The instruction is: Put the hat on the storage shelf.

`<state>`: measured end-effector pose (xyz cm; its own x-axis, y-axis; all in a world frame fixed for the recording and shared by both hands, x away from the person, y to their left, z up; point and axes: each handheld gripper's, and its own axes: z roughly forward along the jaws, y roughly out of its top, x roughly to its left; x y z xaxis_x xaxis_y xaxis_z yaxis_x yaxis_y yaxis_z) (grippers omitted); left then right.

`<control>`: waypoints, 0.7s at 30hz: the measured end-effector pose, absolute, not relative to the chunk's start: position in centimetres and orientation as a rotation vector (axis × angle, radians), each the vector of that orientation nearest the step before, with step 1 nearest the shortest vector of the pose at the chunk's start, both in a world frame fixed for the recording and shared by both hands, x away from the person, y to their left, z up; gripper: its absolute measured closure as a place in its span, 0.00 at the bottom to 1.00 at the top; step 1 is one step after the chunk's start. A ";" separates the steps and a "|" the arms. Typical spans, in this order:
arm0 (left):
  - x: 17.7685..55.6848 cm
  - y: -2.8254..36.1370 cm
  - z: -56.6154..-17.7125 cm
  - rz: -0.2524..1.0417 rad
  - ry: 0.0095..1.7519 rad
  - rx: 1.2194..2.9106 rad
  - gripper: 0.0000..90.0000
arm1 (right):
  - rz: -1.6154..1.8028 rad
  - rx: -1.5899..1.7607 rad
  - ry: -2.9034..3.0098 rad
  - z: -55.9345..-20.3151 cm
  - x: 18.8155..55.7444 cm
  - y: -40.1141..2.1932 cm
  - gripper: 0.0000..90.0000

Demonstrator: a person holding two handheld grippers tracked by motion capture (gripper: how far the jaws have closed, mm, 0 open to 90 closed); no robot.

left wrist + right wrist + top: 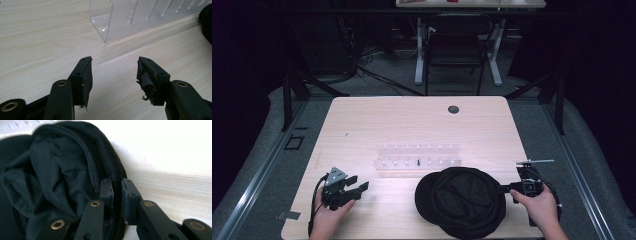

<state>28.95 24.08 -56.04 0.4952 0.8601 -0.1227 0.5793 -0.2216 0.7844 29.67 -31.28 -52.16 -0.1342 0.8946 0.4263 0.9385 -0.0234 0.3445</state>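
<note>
A clear acrylic rack [417, 155] stands mid-table [362, 120], a chair [455, 45] beyond.

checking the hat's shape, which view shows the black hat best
The high view: the whole hat lies opening-up on the table, outline complete. The right gripper view gives a close look at its rim and lining; the left gripper view catches a dark edge.

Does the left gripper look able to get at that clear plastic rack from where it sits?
Probably yes. The left gripper has its jaws open with nothing between them, and only bare table lies between it and the clear rack. The black hat sits off to the side, at the right gripper.
</note>
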 end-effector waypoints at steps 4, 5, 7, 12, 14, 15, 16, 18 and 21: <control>28.9 24.0 -56.1 0.433 1.190 1.925 0.51 | -0.791 -2.003 -2.169 -51.7 29.9 -31.1 0.86; 29.0 24.0 -56.1 0.432 1.191 1.923 0.51 | -0.773 -1.994 -2.173 -51.6 30.0 -31.1 0.86; 29.0 24.0 -56.1 0.432 1.191 1.923 0.51 | -0.750 -1.999 -2.173 -51.5 30.1 -31.0 0.86; 28.9 24.0 -56.1 0.432 1.192 1.923 0.51 | -0.666 -1.992 -2.192 -51.1 30.5 -30.6 0.86; 29.0 24.0 -56.1 0.432 1.192 1.923 0.51 | -0.633 -1.982 -2.203 -51.1 30.6 -30.4 0.85; 29.0 24.0 -56.1 0.431 1.191 1.924 0.51 | -0.606 -1.979 -2.220 -51.0 30.6 -30.4 0.85; 29.0 24.0 -56.1 0.434 1.190 1.923 0.51 | -0.615 -1.988 -2.202 -51.0 30.7 -30.2 0.85; 29.0 24.0 -56.1 0.427 1.188 1.932 0.51 | -0.616 -2.007 -2.180 -51.0 30.7 -30.1 0.85; 29.0 23.9 -56.1 0.429 1.189 1.935 0.51 | -0.588 -2.009 -2.162 -51.1 30.9 -30.1 0.85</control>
